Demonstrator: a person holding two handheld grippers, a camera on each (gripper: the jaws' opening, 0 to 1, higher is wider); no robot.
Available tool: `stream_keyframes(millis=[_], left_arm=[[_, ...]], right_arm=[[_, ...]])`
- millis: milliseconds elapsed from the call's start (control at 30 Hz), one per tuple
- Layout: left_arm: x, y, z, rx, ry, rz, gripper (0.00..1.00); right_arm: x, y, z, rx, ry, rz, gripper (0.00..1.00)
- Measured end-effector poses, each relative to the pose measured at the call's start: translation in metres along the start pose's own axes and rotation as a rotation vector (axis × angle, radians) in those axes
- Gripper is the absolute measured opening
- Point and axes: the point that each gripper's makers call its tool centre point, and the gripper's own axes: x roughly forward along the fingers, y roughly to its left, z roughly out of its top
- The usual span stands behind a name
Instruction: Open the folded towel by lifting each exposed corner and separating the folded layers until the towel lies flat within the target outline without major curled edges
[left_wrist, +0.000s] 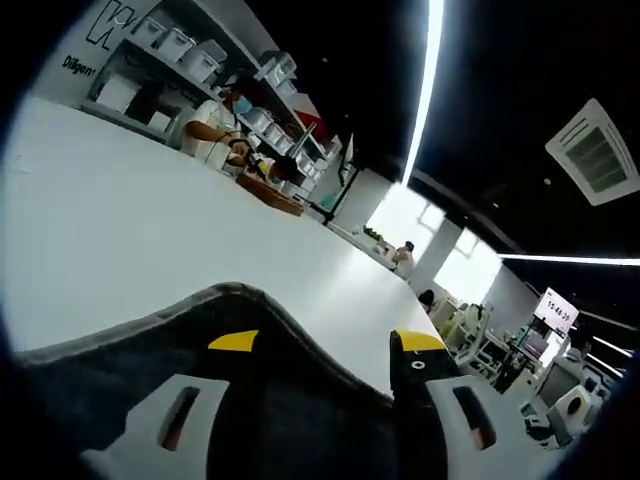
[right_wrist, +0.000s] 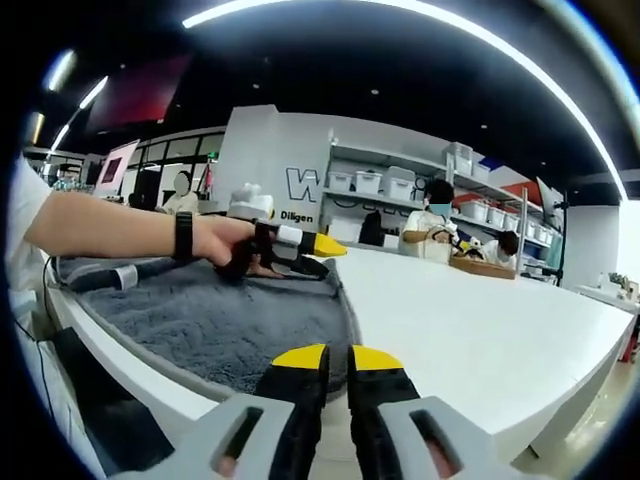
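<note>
Fluffy grey towel (right_wrist: 235, 325), paler hemmed edge, on white table (right_wrist: 480, 330)

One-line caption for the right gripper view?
Right gripper shut at the grey towel's near edge; left gripper at its far corner.

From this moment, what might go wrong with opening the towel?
1. The gray towel lies close to the edge of the white table nearest the right gripper, so a strong pull may drag it off.
2. The right gripper seems shut with no cloth between its jaws; it may miss that corner.
3. In the left gripper view, the towel edge is raised around the left gripper; it may curl when released.
</note>
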Motion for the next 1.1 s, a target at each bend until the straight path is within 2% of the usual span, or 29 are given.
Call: stream_keyframes(millis=[233, 467, 767, 1100], left_arm=[[-0.004, -0.004, -0.001, -0.002, 0.02, -0.014, 0.48], [-0.013, -0.005, 0.003, 0.012, 0.016, -0.014, 0.48], [-0.03, -0.01, 0.007, 0.032, 0.011, -0.027, 0.51], [-0.056, -0.032, 0.002, 0.047, 0.007, -0.049, 0.54]], right_arm=[[0.0, 0.0, 0.005, 0.01, -0.008, 0.008, 0.04], [0.003, 0.006, 0.011, 0.017, -0.013, 0.035, 0.1], [0.007, 0.014, 0.018, 0.016, -0.013, 0.063, 0.13], [0.013, 0.027, 0.031, -0.002, -0.027, 0.093, 0.14]])
